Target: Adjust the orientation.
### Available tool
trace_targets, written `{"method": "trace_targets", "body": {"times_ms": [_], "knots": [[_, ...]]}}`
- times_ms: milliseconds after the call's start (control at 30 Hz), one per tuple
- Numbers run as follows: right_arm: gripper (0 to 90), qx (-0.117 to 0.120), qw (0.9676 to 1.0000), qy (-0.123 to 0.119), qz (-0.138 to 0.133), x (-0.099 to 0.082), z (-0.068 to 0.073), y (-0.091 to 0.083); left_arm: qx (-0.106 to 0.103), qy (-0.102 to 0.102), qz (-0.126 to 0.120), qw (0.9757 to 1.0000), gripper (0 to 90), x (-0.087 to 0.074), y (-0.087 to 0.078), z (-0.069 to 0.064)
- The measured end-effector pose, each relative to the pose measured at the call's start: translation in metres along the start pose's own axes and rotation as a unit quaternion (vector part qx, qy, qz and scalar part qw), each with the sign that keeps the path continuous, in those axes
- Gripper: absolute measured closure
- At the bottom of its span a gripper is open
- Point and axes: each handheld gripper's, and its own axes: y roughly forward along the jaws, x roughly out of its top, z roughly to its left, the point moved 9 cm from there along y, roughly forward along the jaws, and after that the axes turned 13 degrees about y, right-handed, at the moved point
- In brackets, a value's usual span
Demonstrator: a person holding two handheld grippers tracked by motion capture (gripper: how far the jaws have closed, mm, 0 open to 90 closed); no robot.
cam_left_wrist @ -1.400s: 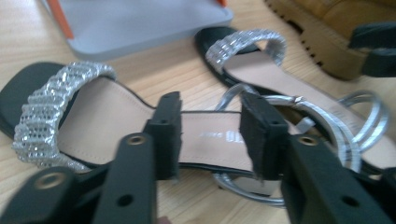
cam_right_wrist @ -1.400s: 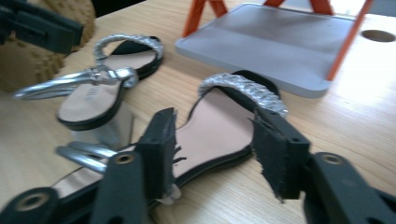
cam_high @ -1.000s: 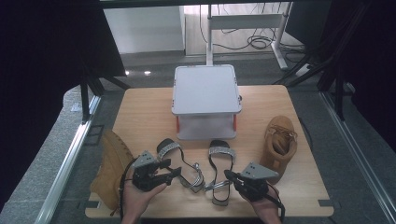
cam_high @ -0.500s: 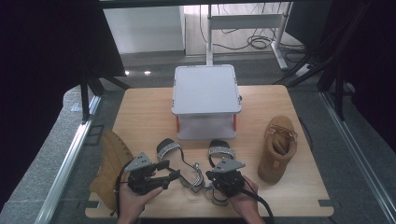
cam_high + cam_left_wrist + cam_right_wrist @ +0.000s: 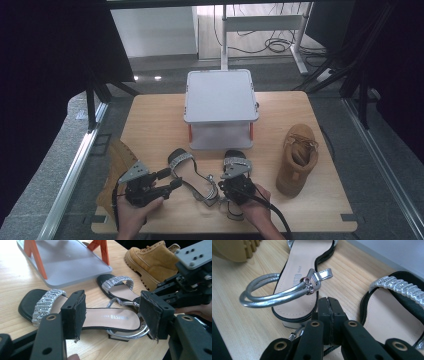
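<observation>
On a pale wooden bench (image 5: 150,115), a tan suede boot (image 5: 116,165) lies at the near left edge. Just right of it, the left gripper (image 5: 170,178) has its fingers apart, aimed at the heel end of a black flat sandal with a glittery silver toe band (image 5: 192,172). This sandal lies diagonally, toe far-left and heel near-right. Its matching sandal (image 5: 237,164) lies just to the right, running near to far with the toe away. Over that sandal's heel, the right gripper (image 5: 329,301) has its fingers pressed together, with nothing visibly between them. A second tan boot (image 5: 297,160) stands farther right. If the left fingers close here, they may catch only the loose silver ankle strap (image 5: 274,293), and the sandal would dangle or twist.
</observation>
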Motion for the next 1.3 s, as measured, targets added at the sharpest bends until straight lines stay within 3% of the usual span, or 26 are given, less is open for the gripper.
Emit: {"method": "trace_targets", "body": {"times_ms": [200, 433, 567, 900, 1300], "knots": [[89.3, -0.003, 0.9993, -0.009, 0.035, 0.000, 0.000, 0.011, 0.004, -0.004, -0.004, 1.0000, 38.6, 0.000, -0.004, 0.004], [89.4, -0.003, 0.9987, -0.020, 0.048, -0.001, 0.005, 0.013, 0.005, -0.007, -0.006, 0.9999, 38.5, 0.000, -0.006, 0.006], [89.5, 0.011, 0.9975, -0.040, 0.057, -0.006, 0.020, 0.012, 0.006, -0.008, -0.006, 0.9999, 38.5, -0.001, -0.007, 0.007], [89.5, 0.033, 0.9947, -0.076, 0.060, -0.011, 0.050, 0.015, 0.006, -0.013, -0.009, 0.9999, 38.5, -0.001, -0.008, 0.008], [89.5, 0.051, 0.9936, -0.088, 0.048, -0.011, 0.062, 0.016, 0.005, -0.013, -0.006, 0.9999, 38.5, -0.002, -0.007, 0.009]]}}
